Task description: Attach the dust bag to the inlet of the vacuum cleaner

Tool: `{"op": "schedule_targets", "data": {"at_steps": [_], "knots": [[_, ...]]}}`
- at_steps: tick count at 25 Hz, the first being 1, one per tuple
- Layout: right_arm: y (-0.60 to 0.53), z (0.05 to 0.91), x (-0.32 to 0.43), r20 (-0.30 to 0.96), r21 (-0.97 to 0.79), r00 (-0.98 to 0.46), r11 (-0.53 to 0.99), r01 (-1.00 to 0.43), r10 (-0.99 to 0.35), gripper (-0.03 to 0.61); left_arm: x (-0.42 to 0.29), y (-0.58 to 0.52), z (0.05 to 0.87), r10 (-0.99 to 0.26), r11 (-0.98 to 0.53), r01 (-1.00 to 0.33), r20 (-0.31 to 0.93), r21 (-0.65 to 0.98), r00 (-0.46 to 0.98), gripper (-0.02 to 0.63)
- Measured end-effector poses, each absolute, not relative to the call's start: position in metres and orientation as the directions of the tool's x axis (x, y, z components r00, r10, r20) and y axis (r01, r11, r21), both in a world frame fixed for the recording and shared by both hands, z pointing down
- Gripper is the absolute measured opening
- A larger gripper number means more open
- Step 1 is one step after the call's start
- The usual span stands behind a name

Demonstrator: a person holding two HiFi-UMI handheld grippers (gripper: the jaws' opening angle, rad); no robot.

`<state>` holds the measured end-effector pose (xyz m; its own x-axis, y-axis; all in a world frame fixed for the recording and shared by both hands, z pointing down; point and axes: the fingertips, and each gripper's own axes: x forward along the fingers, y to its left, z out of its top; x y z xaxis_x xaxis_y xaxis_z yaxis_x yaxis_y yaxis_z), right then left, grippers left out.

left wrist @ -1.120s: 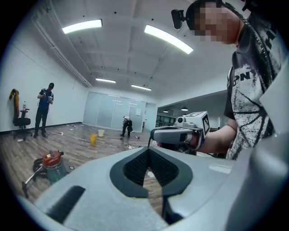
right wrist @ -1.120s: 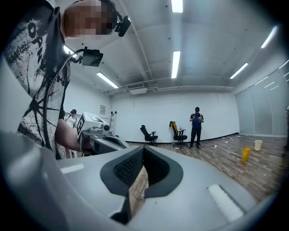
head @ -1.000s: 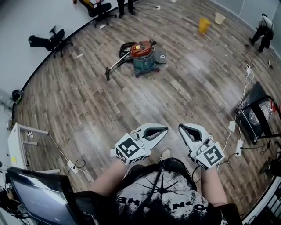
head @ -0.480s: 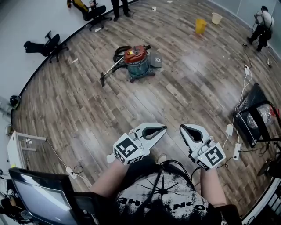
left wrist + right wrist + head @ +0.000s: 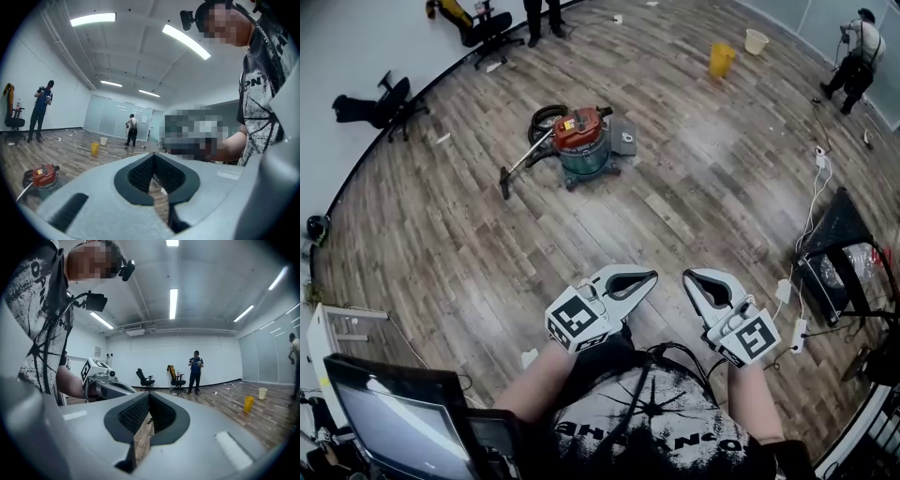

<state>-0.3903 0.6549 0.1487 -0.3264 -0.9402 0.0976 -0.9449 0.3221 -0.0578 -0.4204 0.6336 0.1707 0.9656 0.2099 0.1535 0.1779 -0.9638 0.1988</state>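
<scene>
The vacuum cleaner (image 5: 581,141), a teal drum with a red top, stands far ahead on the wooden floor, its hose and wand (image 5: 520,161) trailing left. A flat grey piece (image 5: 624,137) lies against its right side; I cannot tell if it is the dust bag. It also shows small in the left gripper view as the vacuum cleaner (image 5: 42,177). My left gripper (image 5: 651,277) and right gripper (image 5: 688,277) are held side by side in front of my body, both shut and empty, far from the vacuum. The right gripper view shows the left gripper (image 5: 101,380) beside it.
A yellow bucket (image 5: 721,58) and a white bucket (image 5: 757,40) stand at the far right near a person (image 5: 848,42). Office chairs (image 5: 389,103) line the left wall. A black rack (image 5: 844,253) with cables (image 5: 787,291) is at right. A monitor (image 5: 389,422) is at my lower left.
The floor has slid toward me and the vacuum cleaner sits lower and further left in the head view. Both grippers stay shut and hold their places before my body.
</scene>
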Motion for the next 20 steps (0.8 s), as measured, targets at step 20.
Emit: {"op": "schedule_targets", "data": {"at_steps": [20], "knots": [[0.469, 0.141, -0.303, 0.085, -0.015, -0.228, 0.228, -0.974, -0.970, 0.005, -0.326, 0.446, 0.163, 0.321, -0.940, 0.295, 0.154, 0.172, 0.934, 0.000]]}}
